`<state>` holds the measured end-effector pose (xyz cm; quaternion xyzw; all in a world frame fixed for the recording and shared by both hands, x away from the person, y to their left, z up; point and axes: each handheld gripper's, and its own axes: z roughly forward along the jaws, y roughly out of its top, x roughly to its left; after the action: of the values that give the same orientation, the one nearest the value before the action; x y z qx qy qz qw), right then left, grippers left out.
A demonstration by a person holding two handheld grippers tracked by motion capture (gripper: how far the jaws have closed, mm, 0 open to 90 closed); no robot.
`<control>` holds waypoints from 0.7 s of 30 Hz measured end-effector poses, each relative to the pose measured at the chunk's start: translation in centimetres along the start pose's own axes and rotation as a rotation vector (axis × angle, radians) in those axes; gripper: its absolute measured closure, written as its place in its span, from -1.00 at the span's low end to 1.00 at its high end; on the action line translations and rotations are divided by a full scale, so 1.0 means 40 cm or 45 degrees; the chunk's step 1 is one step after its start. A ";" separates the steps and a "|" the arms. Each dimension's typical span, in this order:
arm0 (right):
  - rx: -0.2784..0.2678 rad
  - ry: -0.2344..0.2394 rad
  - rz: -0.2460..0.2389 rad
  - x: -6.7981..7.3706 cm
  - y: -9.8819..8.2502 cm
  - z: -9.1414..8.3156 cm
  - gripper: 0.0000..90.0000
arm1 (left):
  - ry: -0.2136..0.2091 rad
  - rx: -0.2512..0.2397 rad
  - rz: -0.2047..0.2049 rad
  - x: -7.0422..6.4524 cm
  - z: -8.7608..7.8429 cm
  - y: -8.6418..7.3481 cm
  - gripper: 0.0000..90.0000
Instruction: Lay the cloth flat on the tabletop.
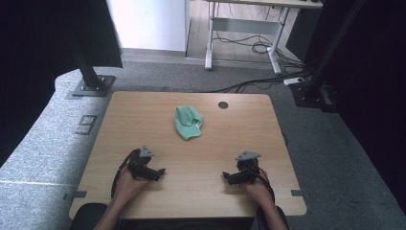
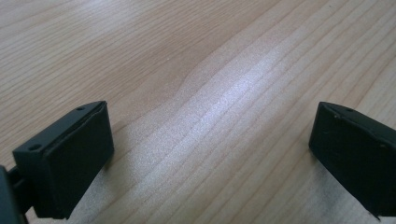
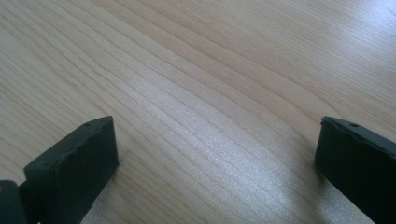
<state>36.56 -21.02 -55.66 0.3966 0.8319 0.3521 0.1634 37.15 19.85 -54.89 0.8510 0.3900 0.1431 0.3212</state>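
A crumpled green cloth [image 1: 188, 122] lies on the wooden table [image 1: 143, 115], toward its far middle. Near the front edge at the left, my left gripper [image 1: 155, 172] rests low on the wood, held by a hand, well short of the cloth. Its jaws stand wide apart in the left gripper view [image 2: 212, 140] with only bare wood between them. At the front right, my right gripper [image 1: 231, 178] sits likewise on the table. Wide-set jaws frame bare wood in the right gripper view [image 3: 217, 149].
A small dark round hole [image 1: 223, 105] marks the table's far side, right of the cloth. Black frame posts on base plates [image 1: 91, 86] stand on the grey carpet behind the table. A desk frame with trailing cables [image 1: 253, 45] is farther back.
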 end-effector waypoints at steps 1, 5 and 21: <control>0.000 0.000 0.000 0.000 0.000 0.000 -1.00 | 0.000 -0.001 -0.002 0.000 0.001 0.000 -1.00; 0.000 -0.002 0.002 0.000 0.000 0.000 -1.00 | 0.005 0.000 -0.006 0.000 0.003 0.003 -1.00; 0.001 -0.003 0.004 0.001 0.001 0.000 -1.00 | 0.016 0.000 -0.018 -0.004 0.007 0.008 -1.00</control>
<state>36.56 -20.98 -55.66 0.3984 0.8311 0.3517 0.1636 37.37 19.47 -54.89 0.8473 0.3980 0.1460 0.3198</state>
